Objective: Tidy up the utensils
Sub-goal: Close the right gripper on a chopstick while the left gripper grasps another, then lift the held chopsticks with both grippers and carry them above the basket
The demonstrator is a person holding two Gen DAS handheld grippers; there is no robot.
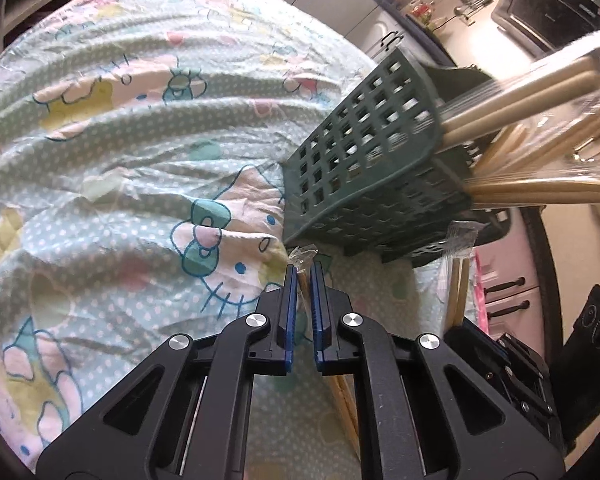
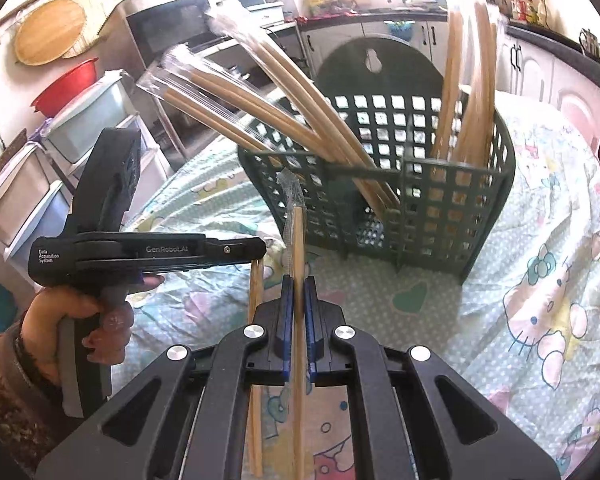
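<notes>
read "genrobot.ai" along the arm of the left gripper (image 2: 256,258), seen from the right wrist; read "data acquisition system" in small white print on its black body nearby. found nothing else legible.

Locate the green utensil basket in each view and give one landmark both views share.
Left wrist: green utensil basket right of centre, tilted, beyond the gripper.
Right wrist: basket centre-right, upright, wrapped chopsticks leaning out leftward.
Shared landmark: cartoon-cat tablecloth.

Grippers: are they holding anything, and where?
Yes. The left gripper and the right gripper each clamp a wrapped pair of chopsticks near its upper end; the rest hangs below.
</notes>
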